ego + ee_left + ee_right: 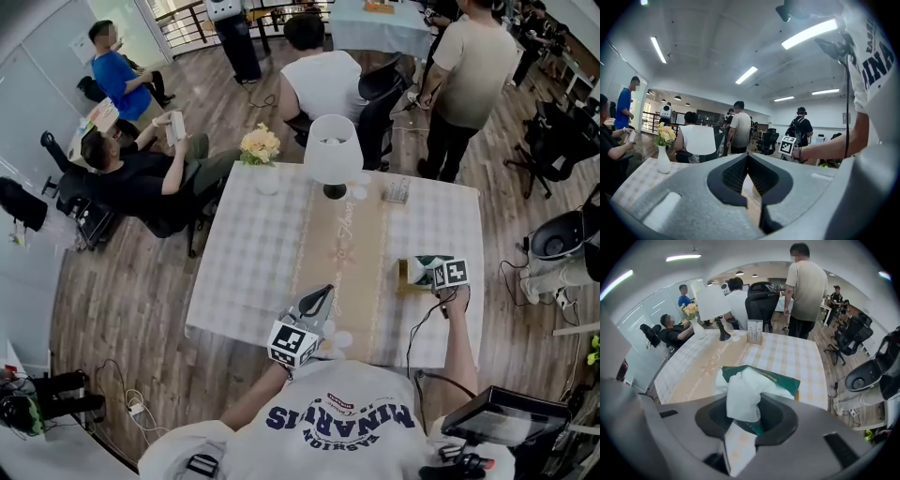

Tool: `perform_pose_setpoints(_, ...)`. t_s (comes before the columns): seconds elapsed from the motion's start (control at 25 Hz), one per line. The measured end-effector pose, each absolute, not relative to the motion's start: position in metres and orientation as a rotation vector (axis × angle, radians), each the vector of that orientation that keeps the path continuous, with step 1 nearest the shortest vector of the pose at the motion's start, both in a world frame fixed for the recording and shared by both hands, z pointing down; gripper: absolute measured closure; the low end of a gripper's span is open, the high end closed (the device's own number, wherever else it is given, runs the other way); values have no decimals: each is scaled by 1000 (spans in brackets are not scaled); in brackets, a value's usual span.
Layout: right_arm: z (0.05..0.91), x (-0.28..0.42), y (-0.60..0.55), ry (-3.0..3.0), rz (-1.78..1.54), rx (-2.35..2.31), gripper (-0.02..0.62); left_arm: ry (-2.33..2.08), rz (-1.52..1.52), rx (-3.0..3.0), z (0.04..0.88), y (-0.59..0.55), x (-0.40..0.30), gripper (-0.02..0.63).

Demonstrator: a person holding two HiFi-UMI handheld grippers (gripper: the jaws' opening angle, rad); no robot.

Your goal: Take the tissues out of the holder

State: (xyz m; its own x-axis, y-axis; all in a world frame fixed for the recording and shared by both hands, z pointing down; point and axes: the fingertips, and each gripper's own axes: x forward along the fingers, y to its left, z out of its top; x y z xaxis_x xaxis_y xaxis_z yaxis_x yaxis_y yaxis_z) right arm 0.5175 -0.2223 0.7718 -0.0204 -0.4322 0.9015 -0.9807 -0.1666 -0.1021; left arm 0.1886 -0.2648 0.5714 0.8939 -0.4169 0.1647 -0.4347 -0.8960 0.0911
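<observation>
A green tissue pack (422, 264) sits in a small wooden holder (405, 277) on the right side of the table. In the right gripper view a white tissue (740, 394) rises from the green pack (780, 380) and runs between the jaws of my right gripper (743, 417), which pinch it. In the head view that right gripper (446, 275) hangs just over the holder. My left gripper (322, 296) hovers near the table's front edge over the beige runner. The left gripper (747, 163) has its jaws together with nothing in them.
On the checked tablecloth (244, 272) stand a white lamp (333, 150), a vase of flowers (262, 148) and a small card stand (397, 190). People sit and stand along the far side. Office chairs (558, 141) stand to the right.
</observation>
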Motion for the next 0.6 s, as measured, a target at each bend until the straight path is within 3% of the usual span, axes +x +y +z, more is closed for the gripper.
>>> perform_pose_setpoints(0.2,717,504,-224,-1595,980,1649,468,-626,213,2959,582,-253,204,603)
perform_pose_setpoints(0.6,526,427,-243,-1786,483,1602,468,-555,209,2988,567,-250,203,603)
